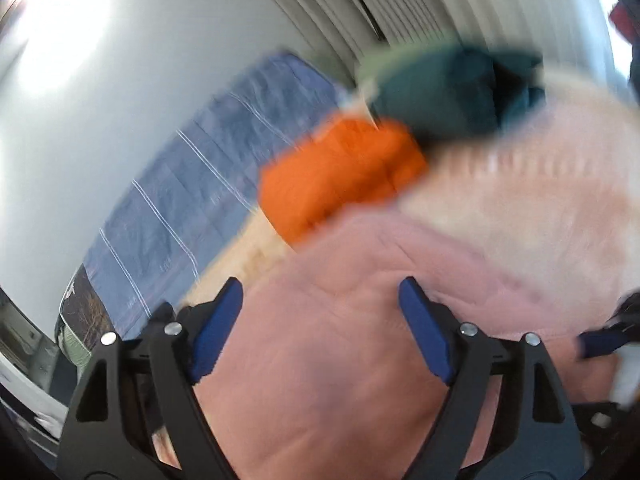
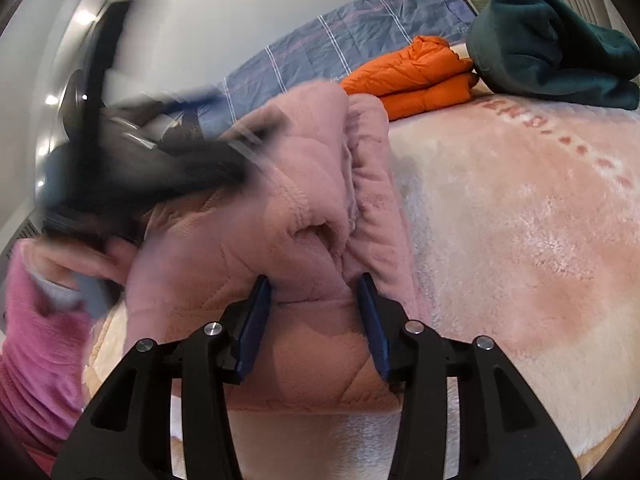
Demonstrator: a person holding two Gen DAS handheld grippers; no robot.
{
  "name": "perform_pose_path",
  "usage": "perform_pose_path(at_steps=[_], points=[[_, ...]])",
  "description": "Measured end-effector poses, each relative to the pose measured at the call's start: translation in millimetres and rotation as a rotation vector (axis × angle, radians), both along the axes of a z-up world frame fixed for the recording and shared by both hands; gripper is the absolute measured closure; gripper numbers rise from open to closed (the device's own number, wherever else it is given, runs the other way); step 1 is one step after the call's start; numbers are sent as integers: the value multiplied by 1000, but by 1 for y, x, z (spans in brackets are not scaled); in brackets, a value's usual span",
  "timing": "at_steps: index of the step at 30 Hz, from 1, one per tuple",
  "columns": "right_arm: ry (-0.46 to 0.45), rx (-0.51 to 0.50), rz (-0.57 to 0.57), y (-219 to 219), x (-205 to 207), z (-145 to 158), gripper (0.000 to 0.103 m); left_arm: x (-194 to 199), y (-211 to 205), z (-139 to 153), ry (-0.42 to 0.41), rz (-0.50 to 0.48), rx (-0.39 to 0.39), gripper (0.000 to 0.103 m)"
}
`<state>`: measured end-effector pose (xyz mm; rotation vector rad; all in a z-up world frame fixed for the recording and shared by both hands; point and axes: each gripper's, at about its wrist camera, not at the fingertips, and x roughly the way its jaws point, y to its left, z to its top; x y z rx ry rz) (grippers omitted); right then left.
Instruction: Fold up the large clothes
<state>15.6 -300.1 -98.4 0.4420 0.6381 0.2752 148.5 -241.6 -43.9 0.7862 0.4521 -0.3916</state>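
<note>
A pink quilted fleece garment (image 2: 248,232) lies bunched on the pale pink blanket (image 2: 520,216) that covers the bed. My right gripper (image 2: 316,288) is open, its blue pads on either side of a fold of the garment at its near edge. My left gripper (image 1: 322,292) is open and empty above the garment (image 1: 320,340), blurred by motion. In the right wrist view it (image 2: 152,160) shows as a dark blur over the garment's left side. The tip of my right gripper (image 1: 604,340) shows at the right edge of the left wrist view.
A folded orange puffer jacket (image 2: 416,76) and a dark green fleece (image 2: 552,44) lie at the far end of the bed. A blue checked duvet (image 2: 340,44) runs along the white wall. The person's pink sleeve (image 2: 36,340) is at left.
</note>
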Motion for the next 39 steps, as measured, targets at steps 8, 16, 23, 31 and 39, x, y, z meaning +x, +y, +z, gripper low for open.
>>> perform_pose_path(at_steps=[8,16,23,31,39], points=[[20,62,-120,-41,-42,6,63,40,27,-1,244,16,-185,20],[103,114,-52,-41,-35,-13,64,29,21,-5,189,25,-153,19],[97,11,-115,-47,-19,6,57,28,16,-5,167,38,-127,18],[45,-5,-42,-74,89,55,57,26,21,-5,157,40,-149,18],[151,241,76,-72,194,17,63,17,40,-4,145,56,-231,18]])
